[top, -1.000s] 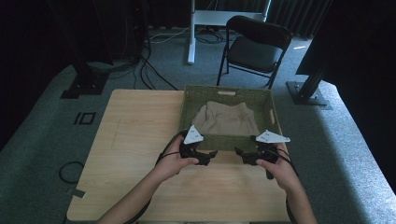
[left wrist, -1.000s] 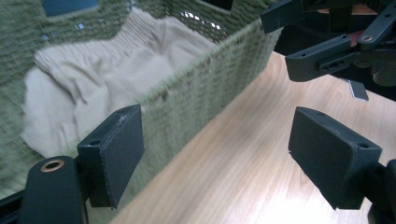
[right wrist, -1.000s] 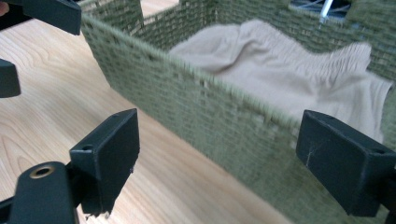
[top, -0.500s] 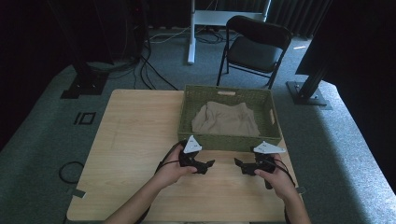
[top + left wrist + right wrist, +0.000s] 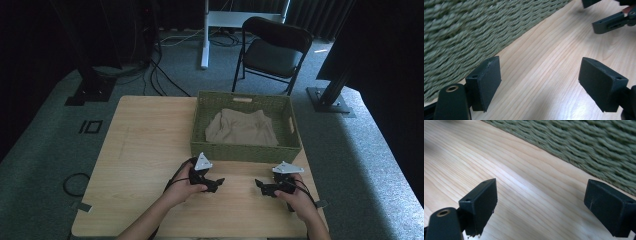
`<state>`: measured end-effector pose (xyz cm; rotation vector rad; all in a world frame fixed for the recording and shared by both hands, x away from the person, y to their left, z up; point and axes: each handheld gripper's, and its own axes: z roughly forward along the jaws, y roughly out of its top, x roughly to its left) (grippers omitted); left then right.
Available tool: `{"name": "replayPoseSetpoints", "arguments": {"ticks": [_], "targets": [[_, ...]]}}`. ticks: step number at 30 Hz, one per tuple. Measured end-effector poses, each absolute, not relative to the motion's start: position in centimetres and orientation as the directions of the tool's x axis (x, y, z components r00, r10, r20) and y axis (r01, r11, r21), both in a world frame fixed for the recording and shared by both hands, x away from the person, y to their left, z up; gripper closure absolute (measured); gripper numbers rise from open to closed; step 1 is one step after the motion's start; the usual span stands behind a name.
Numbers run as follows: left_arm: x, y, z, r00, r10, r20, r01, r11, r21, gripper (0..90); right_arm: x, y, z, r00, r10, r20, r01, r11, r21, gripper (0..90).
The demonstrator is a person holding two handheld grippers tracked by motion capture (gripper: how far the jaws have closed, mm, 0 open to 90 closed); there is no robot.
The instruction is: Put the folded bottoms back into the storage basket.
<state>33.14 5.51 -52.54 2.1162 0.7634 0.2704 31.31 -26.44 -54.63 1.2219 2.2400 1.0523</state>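
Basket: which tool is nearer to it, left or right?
Left, slightly. The left tool sits on the table just in front of the basket's near wall; the right tool is a bit farther back, near its right corner.

Cloth (image 5: 242, 128) lies in basket (image 5: 244, 151) (both grippers before it) on table (image 5: 145, 140)

Both my grippers, left gripper (image 5: 218, 182) and right gripper (image 5: 260, 185), sit low with tips pointing at each other (jaws wide open, nothing between them).
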Motion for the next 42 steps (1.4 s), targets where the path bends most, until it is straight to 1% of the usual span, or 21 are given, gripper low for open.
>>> {"name": "replayPoseSetpoints", "arguments": {"ticks": [3,10,11,17,25,29,30,31,34,36,37,38,40,42], "targets": [[33.1,6.0,-53.2,0.781,0.62,-0.072,0.436,-0.46,0.774,19.4,31.0,-26.9,-55.0,-0.534,0.845,0.009,0.558,0.344,0.755,11.2],[33.0,6.6,-54.0,0.77,0.634,-0.073,0.454,-0.464,0.761,19.4,30.6,-27.7,-55.5,-0.501,0.865,0.021,0.587,0.322,0.743,11.2],[32.9,6.7,-54.2,0.767,0.638,-0.072,0.46,-0.468,0.755,19.4,30.5,-28.0,-55.6,-0.49,0.871,0.032,0.603,0.312,0.735,11.2],[32.8,7.0,-54.6,0.755,0.653,-0.062,0.475,-0.479,0.738,19.4,30.3,-28.4,-55.7,-0.46,0.888,0.006,0.612,0.312,0.726,11.2],[32.5,7.3,-55.2,0.744,0.665,-0.062,0.488,-0.478,0.73,19.4,29.8,-28.9,-55.8,-0.436,0.9,0.008,0.62,0.294,0.727,11.1],[32.2,7.3,-55.2,0.733,0.679,-0.046,0.49,-0.48,0.727,19.4,29.7,-29.0,-55.8,-0.434,0.901,0.007,0.62,0.293,0.728,11.1],[32.1,7.2,-55.2,0.726,0.687,-0.025,0.488,-0.49,0.723,19.4,29.7,-29.0,-55.8,-0.434,0.901,0.007,0.62,0.293,0.728,11.1],[32.1,7.2,-55.2,0.726,0.687,-0.025,0.488,-0.49,0.723,19.4,29.7,-29.0,-55.8,-0.434,0.901,0.007,0.62,0.293,0.728,11.1],[31.8,7.1,-55.3,0.679,0.734,0.016,0.504,-0.482,0.716,19.5,29.7,-29.0,-55.8,-0.434,0.901,0.007,0.62,0.293,0.728,11.1],[31.7,7.1,-55.3,0.666,0.745,0.018,0.512,-0.475,0.716,19.2,29.7,-29.0,-55.8,-0.434,0.901,0.007,0.62,0.293,0.728,11.1],[31.7,7.2,-55.3,0.628,0.778,0.017,0.534,-0.448,0.717,19.2,29.7,-29.0,-55.8,-0.433,0.901,0.007,0.62,0.293,0.728,11.1],[31.8,7.2,-55.3,0.611,0.791,0.02,0.544,-0.438,0.716,18.8,29.7,-29.0,-55.8,-0.434,0.901,0.006,0.62,0.294,0.728,11.1],[31.8,7.2,-55.4,0.566,0.824,0.016,0.573,-0.408,0.711,14.6,29.7,-29.0,-55.8,-0.434,0.901,0.006,0.619,0.294,0.729,11.1],[31.8,7.2,-55.4,0.557,0.831,0.015,0.579,-0.401,0.71,12.9,29.7,-29.0,-55.8,-0.435,0.901,0.006,0.618,0.294,0.729,11.1]]}}
